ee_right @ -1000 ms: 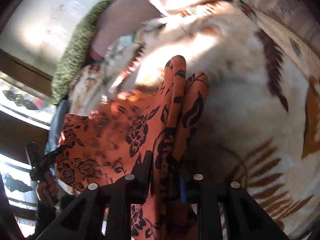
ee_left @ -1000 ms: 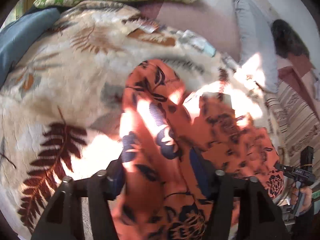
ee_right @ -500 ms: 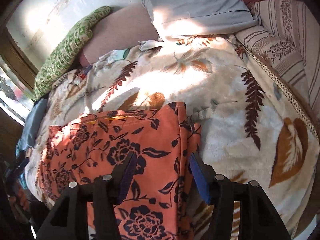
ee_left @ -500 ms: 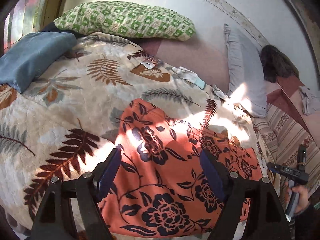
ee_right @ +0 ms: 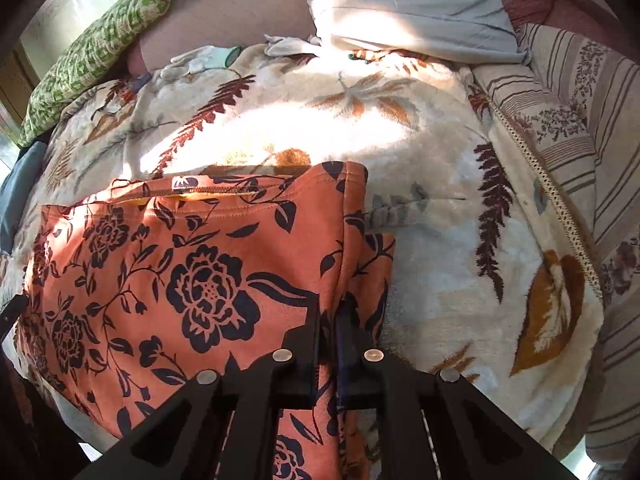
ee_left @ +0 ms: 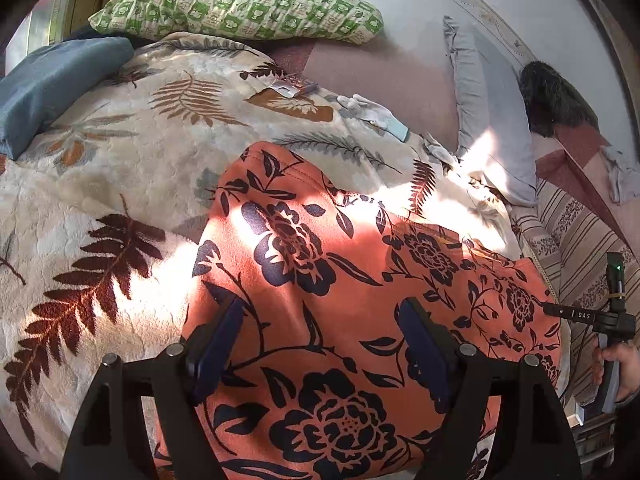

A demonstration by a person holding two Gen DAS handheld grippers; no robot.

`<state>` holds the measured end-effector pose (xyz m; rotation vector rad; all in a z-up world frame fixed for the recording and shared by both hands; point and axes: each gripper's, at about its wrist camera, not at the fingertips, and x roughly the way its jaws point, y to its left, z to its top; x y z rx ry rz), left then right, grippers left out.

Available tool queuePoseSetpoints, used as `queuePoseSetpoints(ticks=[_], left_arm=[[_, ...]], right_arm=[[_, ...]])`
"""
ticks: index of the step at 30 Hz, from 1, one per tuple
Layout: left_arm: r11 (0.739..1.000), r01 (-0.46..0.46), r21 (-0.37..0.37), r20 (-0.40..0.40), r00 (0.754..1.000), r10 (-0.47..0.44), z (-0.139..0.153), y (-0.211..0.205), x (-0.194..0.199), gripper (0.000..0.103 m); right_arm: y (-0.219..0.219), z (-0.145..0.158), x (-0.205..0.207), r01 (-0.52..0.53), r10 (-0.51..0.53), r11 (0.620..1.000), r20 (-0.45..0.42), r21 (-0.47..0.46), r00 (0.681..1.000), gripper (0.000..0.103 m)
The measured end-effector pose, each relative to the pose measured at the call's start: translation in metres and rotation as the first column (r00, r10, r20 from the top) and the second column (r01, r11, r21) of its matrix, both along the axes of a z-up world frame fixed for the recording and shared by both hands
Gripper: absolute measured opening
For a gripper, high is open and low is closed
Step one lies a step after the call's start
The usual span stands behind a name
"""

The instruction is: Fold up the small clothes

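Observation:
An orange garment with dark floral print [ee_left: 320,280] lies spread flat on a cream leaf-patterned blanket [ee_left: 120,168]. My left gripper [ee_left: 320,344] is open and hovers over the garment's near part, with cloth showing between its wide-apart fingers. In the right wrist view the same garment [ee_right: 192,280] lies to the left, its neckline toward the far side. My right gripper [ee_right: 330,336] is shut on the garment's right edge, where a narrow folded strip runs. The right gripper's handle and the hand holding it show in the left wrist view [ee_left: 612,320].
A green patterned pillow [ee_left: 240,4] and a blue cushion [ee_left: 52,80] lie at the far left. A grey pillow [ee_left: 488,108] leans at the far right, with a striped cover [ee_right: 580,128] beside the blanket. White gloves [ee_left: 372,114] lie behind the garment.
One second ago both grippers held the bunched garment up. It was then laid flat and both grippers opened. Now the right gripper has shut on the right edge; the left stays open.

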<state>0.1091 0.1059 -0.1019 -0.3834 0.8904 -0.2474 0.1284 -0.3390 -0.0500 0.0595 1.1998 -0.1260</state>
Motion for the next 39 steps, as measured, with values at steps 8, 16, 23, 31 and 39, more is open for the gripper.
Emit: queuePoseSetpoints(ticks=[8, 16, 23, 31, 39], left_arm=[[0.989, 0.083, 0.121, -0.071, 0.995, -0.075, -0.021, -0.025, 0.005, 0.081], [0.924, 0.133, 0.359, -0.052, 0.991, -0.123, -0.032, -0.054, 0.001, 0.082], [0.947, 0.096, 0.306, -0.017, 0.995, -0.095, -0.02, -0.046, -0.001, 0.082], [0.922, 0.14, 0.362, 0.012, 0.988, -0.155, -0.019, -0.061, -0.002, 0.082], [0.943, 0.113, 0.312, -0.021, 0.994, -0.112, -0.027, -0.053, 0.004, 0.082]], right_arm=[[-0.019, -0.037, -0.007, 0.088, -0.087, 0.996, -0.059, 0.012, 0.994, 0.015], [-0.011, 0.028, -0.011, 0.044, -0.073, 0.979, 0.143, 0.197, 0.987, 0.062], [-0.04, -0.055, -0.016, 0.228, -0.217, 0.894, -0.07, 0.385, 0.974, 0.06], [0.04, 0.012, 0.028, -0.105, 0.07, 0.911, 0.101, 0.398, 0.992, 0.066], [0.098, -0.064, 0.112, -0.199, 0.249, 0.812, -0.017, 0.548, 0.968, 0.065]])
